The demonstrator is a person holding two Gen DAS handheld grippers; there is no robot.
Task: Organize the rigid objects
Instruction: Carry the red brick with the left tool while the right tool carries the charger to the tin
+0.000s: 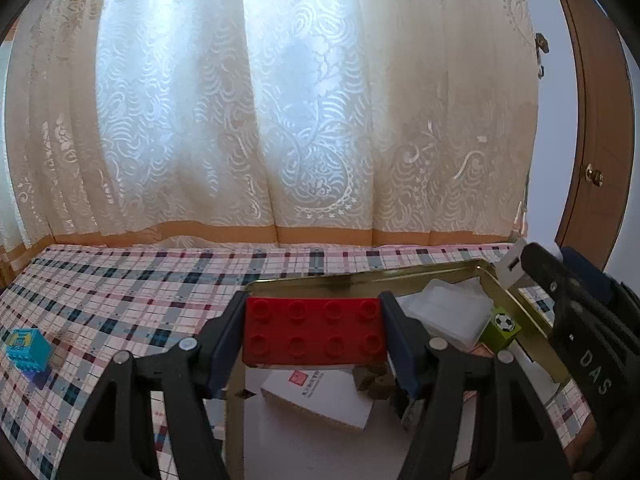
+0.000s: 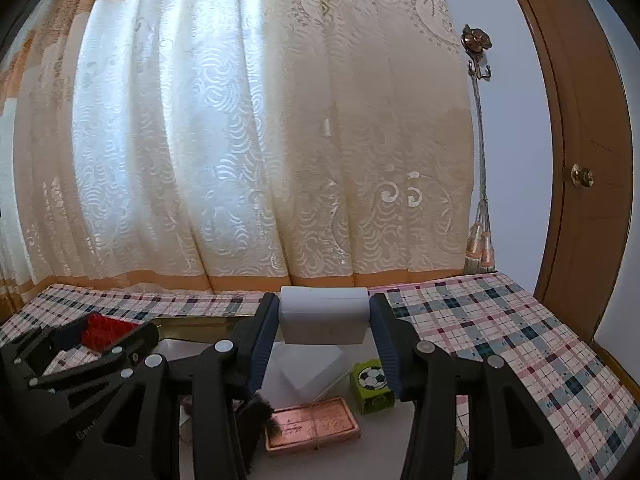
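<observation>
My left gripper [image 1: 313, 330] is shut on a red studded brick [image 1: 313, 330], held above a gold-rimmed metal tray [image 1: 360, 274]. My right gripper [image 2: 325, 316] is shut on a white box [image 2: 324, 314], held over the same tray [image 2: 200, 322]. In the tray lie a green cube with a football picture [image 1: 502, 330] [image 2: 372, 388], a clear plastic case [image 1: 450, 312] [image 2: 312, 368], a white card box [image 1: 320, 396] and a copper-coloured flat tin [image 2: 312, 426]. The right gripper's body [image 1: 580, 340] shows at the right of the left wrist view. The left gripper [image 2: 96, 340] with its brick [image 2: 104, 330] shows at the left of the right wrist view.
A plaid cloth [image 1: 120, 292] covers the table. A teal cube on a blue block [image 1: 28, 350] sits at its left. A cream curtain [image 1: 280, 120] hangs behind, with a tassel tie-back [image 2: 480, 240] and a brown door [image 2: 580, 160] at the right. A dark brush [image 2: 256, 412] lies in the tray.
</observation>
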